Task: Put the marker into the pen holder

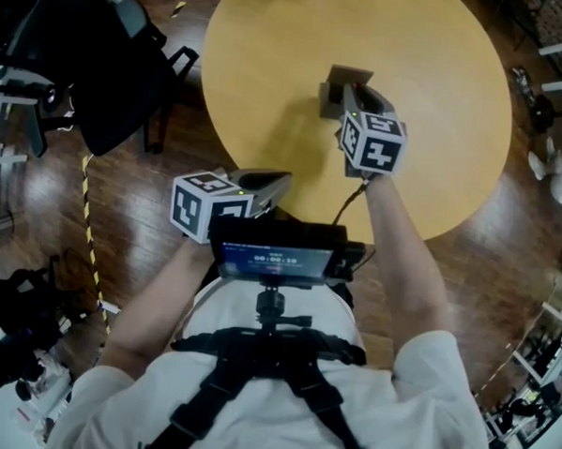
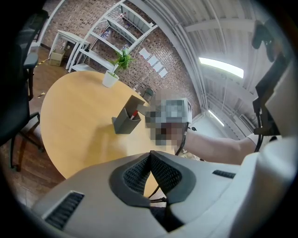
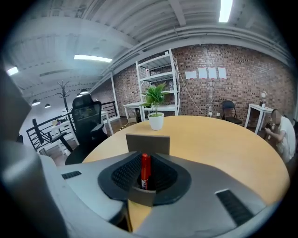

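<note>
– One container on the round table (image 1: pixel 436 133)?
– One: a grey pen holder (image 3: pixel 148 143) near the table's middle. A red marker (image 3: pixel 145 174) stands upright with its lower end inside it.
– What holds the marker?
– The right gripper (image 3: pixel 145 160). Its jaws pinch the barrel from both sides.
– And the left gripper (image 2: pixel 150 155)?
– Jaws pressed together, at the table's near edge.
– Do the views differ?
– In the head view the right gripper covers the marker. The left gripper view shows red at the holder's opening from the side. Both gripper views show a potted plant (image 3: pixel 155 114) at the far edge.
</note>
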Motion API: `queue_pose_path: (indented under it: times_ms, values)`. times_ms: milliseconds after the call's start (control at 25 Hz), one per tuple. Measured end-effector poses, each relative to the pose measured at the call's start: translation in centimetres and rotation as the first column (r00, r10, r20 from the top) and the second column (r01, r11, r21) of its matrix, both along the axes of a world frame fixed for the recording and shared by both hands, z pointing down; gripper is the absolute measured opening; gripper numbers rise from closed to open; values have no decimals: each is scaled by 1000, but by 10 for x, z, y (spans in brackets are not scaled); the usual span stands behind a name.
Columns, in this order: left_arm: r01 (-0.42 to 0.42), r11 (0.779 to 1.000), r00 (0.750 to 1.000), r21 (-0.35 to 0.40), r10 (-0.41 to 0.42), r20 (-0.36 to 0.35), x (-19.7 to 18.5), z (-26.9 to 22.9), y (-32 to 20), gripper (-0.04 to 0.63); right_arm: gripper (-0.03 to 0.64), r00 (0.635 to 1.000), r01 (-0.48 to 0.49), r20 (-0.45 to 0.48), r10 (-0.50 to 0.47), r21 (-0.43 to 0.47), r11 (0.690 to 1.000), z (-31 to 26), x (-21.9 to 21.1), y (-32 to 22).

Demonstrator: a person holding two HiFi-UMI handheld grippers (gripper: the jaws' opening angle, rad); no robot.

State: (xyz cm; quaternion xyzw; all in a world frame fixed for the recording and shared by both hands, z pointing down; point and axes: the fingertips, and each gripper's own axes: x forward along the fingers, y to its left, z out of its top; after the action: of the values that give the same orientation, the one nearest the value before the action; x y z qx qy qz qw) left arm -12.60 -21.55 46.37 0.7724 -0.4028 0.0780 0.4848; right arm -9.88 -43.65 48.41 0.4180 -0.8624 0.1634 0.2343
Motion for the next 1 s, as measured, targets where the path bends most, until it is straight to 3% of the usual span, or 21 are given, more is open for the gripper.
queue_pose_path:
  times_ms: [80,240,480,1000]
  values:
    - [-5,1000,1000,5,5,-1,0,-1,-1,-3,71,1000,-2,-11,2,1,1000,-2,1,-3]
    - [-14,1000,1000,16,14,-4,1,-3,-2,-3,144,1000,-22,-4,22,22,1000,-12,9,-8]
    - [-29,999,999,35,29,-15,0,-4,-2,-4,144,999,-48,-15,49,32,998,-23,25,4]
    - [-96,992,995,79,99,-31,3,-18,-1,-3,144,994,-112,-20,111,-39,993,-15,56,40]
